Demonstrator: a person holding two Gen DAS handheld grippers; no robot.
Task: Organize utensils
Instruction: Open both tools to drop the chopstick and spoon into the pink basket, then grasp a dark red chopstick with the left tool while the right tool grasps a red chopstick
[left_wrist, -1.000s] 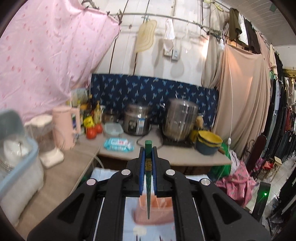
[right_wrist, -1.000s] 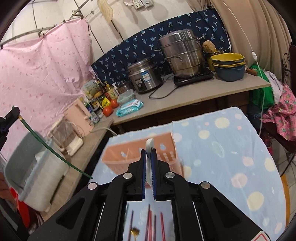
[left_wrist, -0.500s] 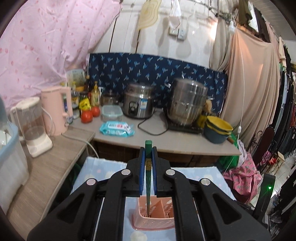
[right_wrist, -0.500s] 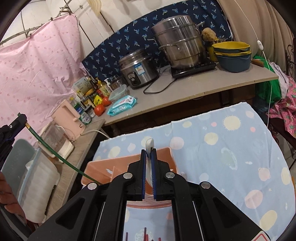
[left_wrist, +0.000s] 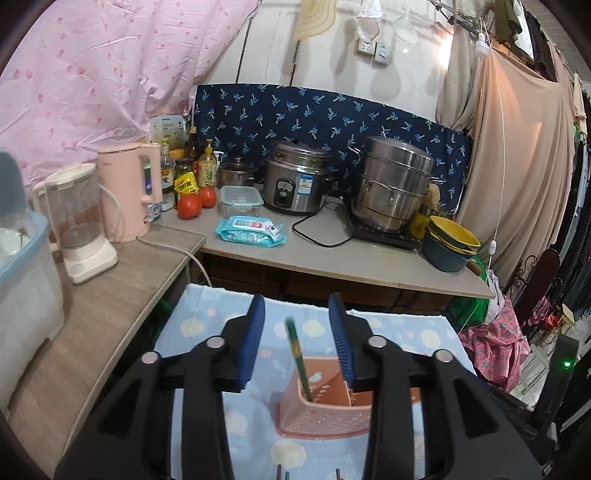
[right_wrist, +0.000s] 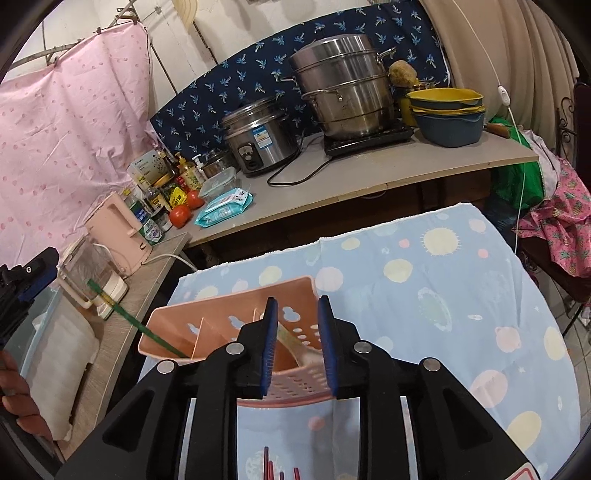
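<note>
Left gripper (left_wrist: 297, 341): the jaws stand spread and are opening. A green chopstick (left_wrist: 297, 354) stands between the blue pads, touching neither. Its lower end sits inside the pink utensil basket (left_wrist: 325, 417), in the compartment toward the left jaw; its upper end leans slightly away from the divider. The basket lies directly ahead of and below the jaws, on the blue patterned cloth (left_wrist: 207, 325).

Right gripper (right_wrist: 297, 345): the jaws stand apart and are opening. A pale utensil (right_wrist: 295, 345), blurred and of uncertain kind, lies slanted between the pads with its lower part inside the basket, in the compartment nearest these jaws. Whether the pads touch it cannot be told.

Clearance: to the right of the right jaws, the cloth lies bare out to its far and right edges. Ahead of the jaws, the far edge of the cloth stops just short of the grey counter (right_wrist: 406, 166). To the left of the jaws, a wooden shelf (left_wrist: 110, 295) runs alongside the cloth edge. Below the right jaws, the tips of red chopsticks (right_wrist: 267, 463) lie on the cloth.

Containers: the basket has an upright divider and perforated walls. On the counter beyond the jaws stand a rice cooker (left_wrist: 297, 182), a stacked steel steamer (left_wrist: 393, 184), a lidded clear box (left_wrist: 240, 199) and stacked bowls (left_wrist: 448, 242); the contents of these are not visible. On the shelf to the left stand a pink kettle (left_wrist: 129, 192) and a blender jug (left_wrist: 75, 218).
</note>
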